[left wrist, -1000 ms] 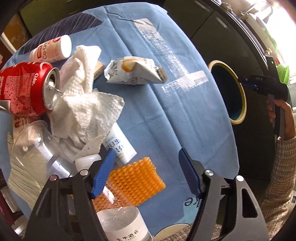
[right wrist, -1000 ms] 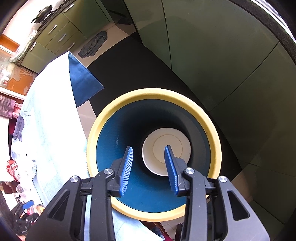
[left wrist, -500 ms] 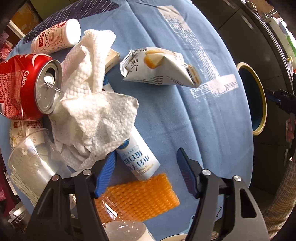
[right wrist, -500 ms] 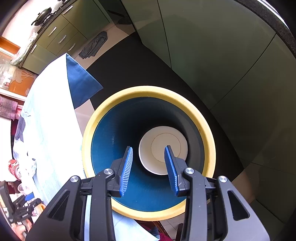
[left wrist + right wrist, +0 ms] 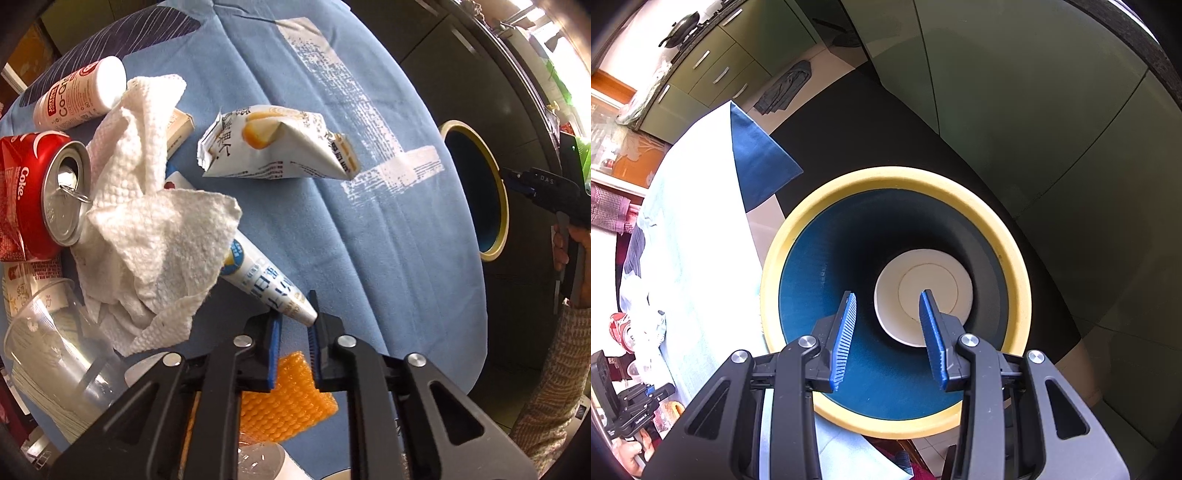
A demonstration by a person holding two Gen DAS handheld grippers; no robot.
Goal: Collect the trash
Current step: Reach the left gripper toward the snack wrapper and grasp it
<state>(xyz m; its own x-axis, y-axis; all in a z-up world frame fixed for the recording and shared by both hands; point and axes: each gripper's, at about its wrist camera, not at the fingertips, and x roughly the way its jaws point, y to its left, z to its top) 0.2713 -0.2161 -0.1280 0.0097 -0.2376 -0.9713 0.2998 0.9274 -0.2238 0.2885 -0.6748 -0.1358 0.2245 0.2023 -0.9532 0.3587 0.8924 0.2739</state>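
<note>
A white tube with blue print [image 5: 258, 273] lies on the blue tablecloth [image 5: 369, 258], partly under a crumpled paper towel [image 5: 155, 221]. My left gripper [image 5: 294, 325] is closing, and the tube's flat crimped end sits between its blue pads, which touch it on both sides. Around it lie a crushed red Coke can [image 5: 33, 192], a white snack wrapper [image 5: 280, 147], a white bottle [image 5: 77, 92] and orange foam netting [image 5: 288, 402]. My right gripper [image 5: 888, 299] hangs open over the yellow-rimmed blue bin [image 5: 1008, 236] with nothing between its fingers.
A clear plastic cup [image 5: 48, 343] lies at the table's left edge. The bin [image 5: 498, 192] stands on the dark floor just past the table's right edge. A white disc [image 5: 923, 273] shows at the bin's bottom. Green cabinets [image 5: 997, 92] stand behind.
My left gripper moved forward over the orange netting to the tube's end and its jaws went from wide open to nearly shut around it. The right gripper stayed over the bin.
</note>
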